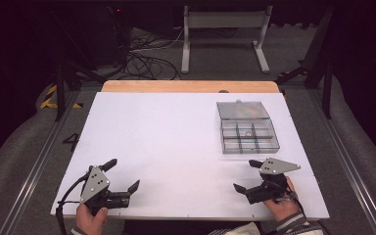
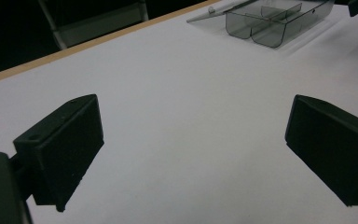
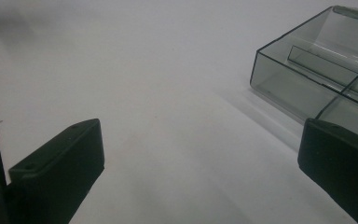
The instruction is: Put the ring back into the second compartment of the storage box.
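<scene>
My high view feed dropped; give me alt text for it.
Both grippers rest open and empty at the near edge of a white table, left gripper and right gripper. A clear compartment box, lid open, sits beyond the right gripper.

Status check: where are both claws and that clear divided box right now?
Left claw open, empty, near table edge. Right claw open, empty, just short of the box. Box lid open. Nothing between.

a black "4" marks the floor (image 1: 39,147) left of the table.
</scene>
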